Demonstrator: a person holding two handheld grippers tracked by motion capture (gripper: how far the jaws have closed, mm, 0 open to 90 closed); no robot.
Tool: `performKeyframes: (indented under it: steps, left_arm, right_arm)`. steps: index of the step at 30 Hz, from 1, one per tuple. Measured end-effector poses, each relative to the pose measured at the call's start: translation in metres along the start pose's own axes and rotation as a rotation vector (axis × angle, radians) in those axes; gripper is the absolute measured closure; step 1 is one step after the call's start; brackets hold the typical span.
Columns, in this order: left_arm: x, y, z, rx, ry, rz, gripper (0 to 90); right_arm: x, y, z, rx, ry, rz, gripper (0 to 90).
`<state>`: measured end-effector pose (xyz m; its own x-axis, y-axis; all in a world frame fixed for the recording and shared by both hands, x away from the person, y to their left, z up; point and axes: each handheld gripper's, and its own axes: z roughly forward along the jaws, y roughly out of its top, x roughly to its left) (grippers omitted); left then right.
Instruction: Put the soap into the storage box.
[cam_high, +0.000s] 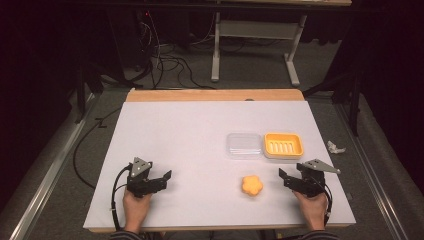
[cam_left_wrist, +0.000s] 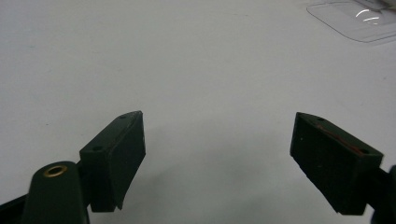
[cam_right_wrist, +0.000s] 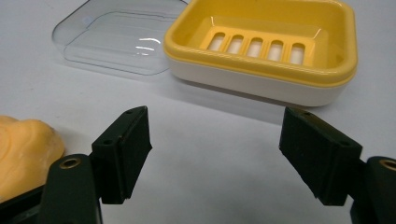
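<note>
1. Tabletop (cam_high: 200, 125): a white sheet is covering it, with a wooden strip showing along the far edge.
2. Left tool (cam_high: 162, 179): a hand is holding it near the front left of the tabletop. In the left gripper view its jaws are standing well apart with nothing but bare white surface between them.
3. Right tool (cam_high: 284, 177): a hand is holding it near the front right. In the right gripper view its jaws are standing apart, gripping nothing.
4. Orange soap (cam_high: 252, 185): flower-shaped, it is lying flat on the tabletop just beside the right tool, on the side toward the left tool, and apart from both. It is showing at the left edge of the right gripper view (cam_right_wrist: 23, 154).
5. Yellow soap dish (cam_high: 283, 145): slotted inside, white underneath, it is sitting upright beyond the right tool (cam_right_wrist: 261, 46).
6. Clear lid (cam_high: 244, 145): it is lying just beside the dish, on its left (cam_right_wrist: 116, 42).
7. Crumpled white scrap (cam_high: 335, 147): it is lying off the tabletop, to the right.
</note>
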<state>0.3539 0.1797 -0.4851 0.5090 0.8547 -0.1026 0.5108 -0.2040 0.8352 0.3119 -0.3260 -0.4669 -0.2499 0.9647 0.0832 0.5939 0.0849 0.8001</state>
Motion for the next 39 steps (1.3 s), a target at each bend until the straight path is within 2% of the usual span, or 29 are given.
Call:
performKeyframes:
  steps: [5,8,21,24,28,32,39]
  left_arm:
    - [0.000,0.000,0.000,0.001,0.000,0.001,18.6]
    - [0.000,0.000,0.000,0.002,0.002,0.001,18.6]
    - [0.000,0.000,0.000,0.003,0.004,0.006,18.9]
    - [-0.001,0.000,0.000,0.001,0.006,0.007,18.8]
    - [-0.001,0.000,0.000,-0.001,0.006,0.007,18.7]
    - [-0.001,0.000,0.000,-0.002,0.008,0.008,18.7]
    - [-0.001,0.000,0.000,-0.002,0.009,0.008,18.7]
  right_arm:
    - [0.002,-0.003,-0.002,-0.004,0.006,-0.007,23.2]
    - [0.003,-0.006,-0.005,-0.008,0.032,0.012,21.3]
    - [0.009,-0.010,-0.012,-0.011,0.076,0.025,20.2]
    - [0.013,-0.011,-0.014,-0.012,0.088,0.008,20.0]
    - [0.021,-0.012,-0.016,0.008,0.119,-0.039,18.4]
    - [0.027,-0.012,-0.018,0.010,0.142,-0.047,17.4]
    - [0.036,-0.012,-0.019,0.019,0.147,-0.064,15.8]
